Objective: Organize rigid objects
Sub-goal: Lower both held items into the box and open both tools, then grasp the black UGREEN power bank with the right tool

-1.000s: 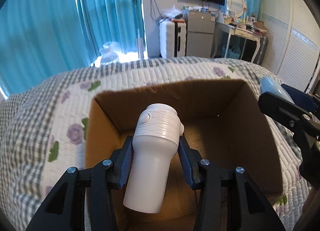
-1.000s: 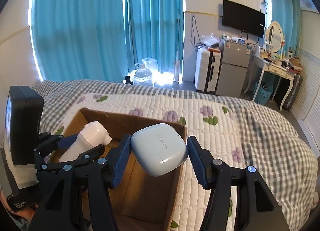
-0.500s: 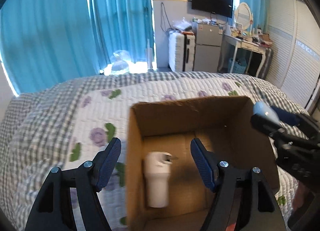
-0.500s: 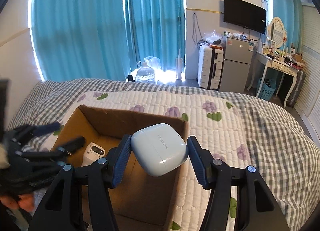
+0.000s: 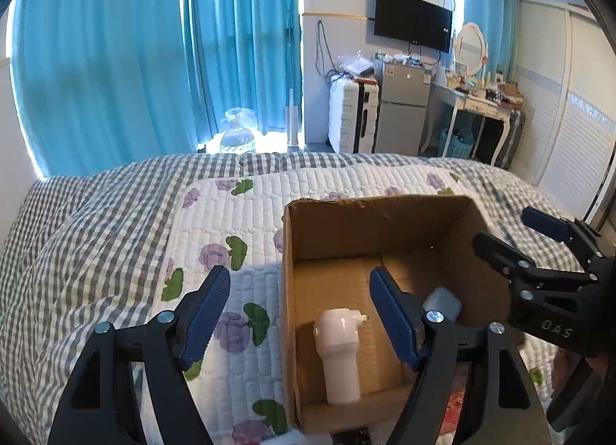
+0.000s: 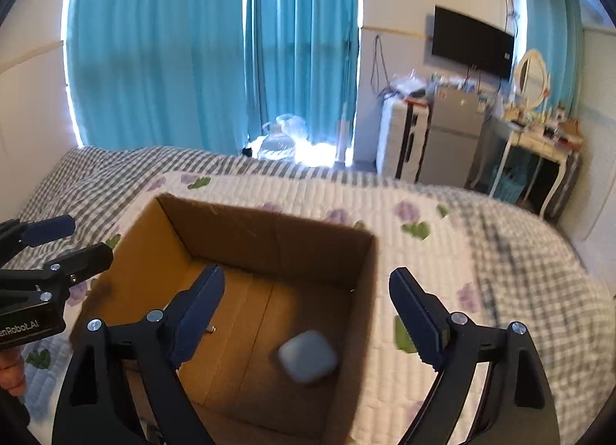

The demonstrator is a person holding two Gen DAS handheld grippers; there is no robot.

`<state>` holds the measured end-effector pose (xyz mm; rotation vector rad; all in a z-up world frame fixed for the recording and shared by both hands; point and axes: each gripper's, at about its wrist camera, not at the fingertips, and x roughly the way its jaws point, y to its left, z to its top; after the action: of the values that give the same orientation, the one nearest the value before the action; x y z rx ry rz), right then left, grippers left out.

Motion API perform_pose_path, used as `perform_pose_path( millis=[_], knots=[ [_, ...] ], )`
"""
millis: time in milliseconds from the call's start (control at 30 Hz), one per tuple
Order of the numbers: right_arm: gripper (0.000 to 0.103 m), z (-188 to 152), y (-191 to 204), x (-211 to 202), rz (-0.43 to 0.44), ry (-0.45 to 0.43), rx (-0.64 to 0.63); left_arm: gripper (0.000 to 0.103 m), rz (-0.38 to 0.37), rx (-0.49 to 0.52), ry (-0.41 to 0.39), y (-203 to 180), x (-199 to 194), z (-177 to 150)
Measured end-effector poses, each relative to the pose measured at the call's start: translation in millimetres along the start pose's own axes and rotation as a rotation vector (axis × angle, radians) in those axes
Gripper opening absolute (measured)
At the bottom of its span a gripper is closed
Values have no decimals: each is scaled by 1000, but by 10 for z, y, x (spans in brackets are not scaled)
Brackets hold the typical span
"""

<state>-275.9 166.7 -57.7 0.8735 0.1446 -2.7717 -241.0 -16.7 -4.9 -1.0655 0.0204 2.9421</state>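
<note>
An open cardboard box (image 5: 369, 221) (image 6: 269, 229) sits on the bed. A white cylindrical device (image 5: 338, 352) lies on the box floor at the left. A pale blue earbud case (image 5: 442, 304) (image 6: 308, 356) is on the floor at the right, blurred in the right wrist view. My left gripper (image 5: 300, 279) (image 6: 82, 239) hovers over the box's left wall. Its jaws are opening with nothing between them. My right gripper (image 6: 308, 277) (image 5: 508, 229) hangs above the box's right side. Its jaws are also opening, empty, with the case below them.
The bed carries a white floral quilt (image 5: 231, 214) over a grey checked cover (image 6: 539, 271). Beyond it are teal curtains (image 5: 115, 59), a white suitcase (image 5: 348, 117), a small fridge (image 5: 402, 106), a dressing table (image 5: 473, 102) and a wall television (image 5: 414, 25). A hand (image 6: 11, 375) shows at the lower left.
The left gripper opened, let the white device fall into the box, and drew back and upward. The right gripper opened and the earbud case dropped into the box.
</note>
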Motion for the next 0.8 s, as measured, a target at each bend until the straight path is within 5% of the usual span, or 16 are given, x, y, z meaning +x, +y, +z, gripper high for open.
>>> perform_pose_path(
  millis=[233,433,800],
  knots=[
    [88,-56,28,-750,-22,19,-20,93,-16,3,-40,17,-639,-162],
    [91,-515,202,-1220,-30,44,-48,101,-6,21,-29,-20,-1019,-619],
    [91,-1616,825,-950,140,216,-138,102,33,-4,103,-28,-775,-1671]
  ],
)
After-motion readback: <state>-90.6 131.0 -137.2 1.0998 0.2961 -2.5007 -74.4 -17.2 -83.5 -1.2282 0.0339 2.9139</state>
